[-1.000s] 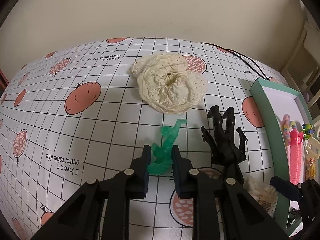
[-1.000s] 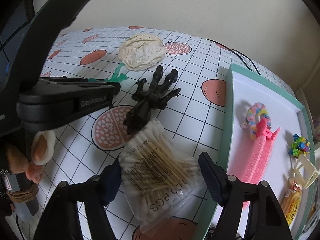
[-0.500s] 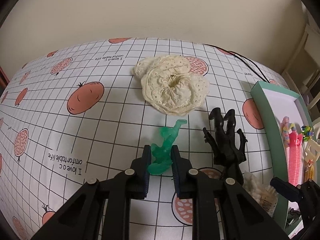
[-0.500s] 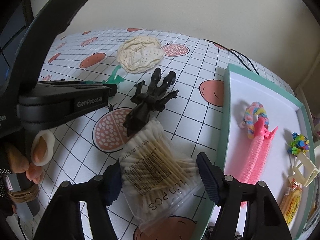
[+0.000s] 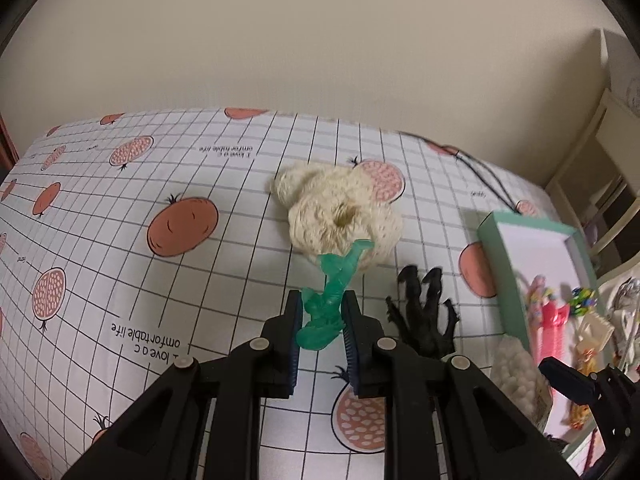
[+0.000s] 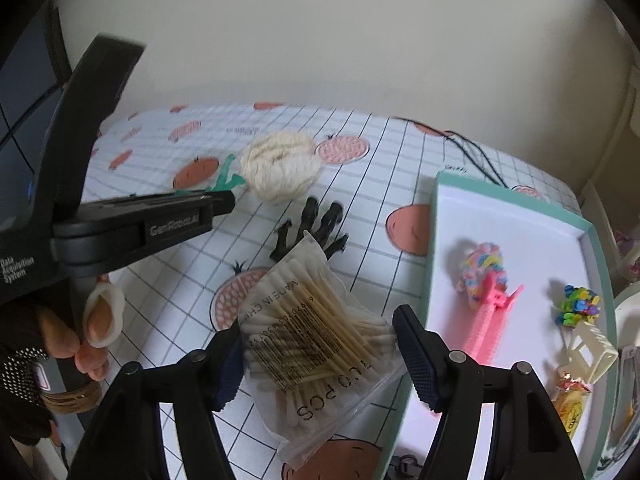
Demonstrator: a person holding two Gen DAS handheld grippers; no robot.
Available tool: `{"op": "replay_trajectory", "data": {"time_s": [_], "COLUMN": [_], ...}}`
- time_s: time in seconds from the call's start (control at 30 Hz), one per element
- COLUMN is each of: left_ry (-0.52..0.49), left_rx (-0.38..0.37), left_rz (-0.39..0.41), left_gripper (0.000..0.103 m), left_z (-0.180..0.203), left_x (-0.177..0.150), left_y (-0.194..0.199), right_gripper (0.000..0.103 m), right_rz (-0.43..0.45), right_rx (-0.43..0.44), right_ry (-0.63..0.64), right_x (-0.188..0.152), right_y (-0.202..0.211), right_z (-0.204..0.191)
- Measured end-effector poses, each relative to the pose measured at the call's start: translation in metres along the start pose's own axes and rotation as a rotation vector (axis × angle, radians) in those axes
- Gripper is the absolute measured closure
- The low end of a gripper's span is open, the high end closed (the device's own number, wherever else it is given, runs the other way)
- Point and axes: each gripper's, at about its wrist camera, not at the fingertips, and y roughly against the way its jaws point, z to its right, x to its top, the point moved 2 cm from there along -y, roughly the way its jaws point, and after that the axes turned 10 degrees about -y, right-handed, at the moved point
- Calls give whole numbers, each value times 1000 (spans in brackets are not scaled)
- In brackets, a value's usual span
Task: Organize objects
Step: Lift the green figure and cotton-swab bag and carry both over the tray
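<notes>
In your tray (image 6: 436, 208): hair ties, pink clip (image 6: 486, 328); left gripper (image 5: 320, 322) jaws clamped the green figurine (image 5: 330, 300), right gripper (image 6: 318, 354) jaws wide around the cotton-swab bag (image 6: 316, 344); scrunchie (image 5: 340, 216), black figurine (image 5: 424, 312) remained out.

Both views are evenly lit by soft indoor light, warm on the cream wall (image 5: 320, 40) and without hard glare. Shadows under objects are faint. Fisheye distortion bends the gridded tablecloth (image 5: 120, 280) into curves, and black vignetting fills the corners. Motion blur smears the tray (image 5: 496, 264) contents and the cream scrunchie (image 6: 280, 164); nearer gripper parts stay sharp.
</notes>
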Motion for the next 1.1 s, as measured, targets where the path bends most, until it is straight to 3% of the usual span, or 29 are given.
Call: {"op": "replay_trajectory", "data": {"time_s": [0.47,0.8,1.1], "left_ry": [-1,-99,-195], "left_rx": [-55,-163,-232], "left_rz": [77,127,115], "left_gripper": [83,83,83], "left_z": [12,73,129], "left_x": [19,31,26], "left_y": [28,48,45], "right_gripper": [32,32,32], "right_rz": [79,133,167], "right_rx": [-33,-103,-135], "right_ry": [-130,-248,-317], "right_x": [18,25,32], "right_y": [25,46,56], "right_z": [55,116,153]}}
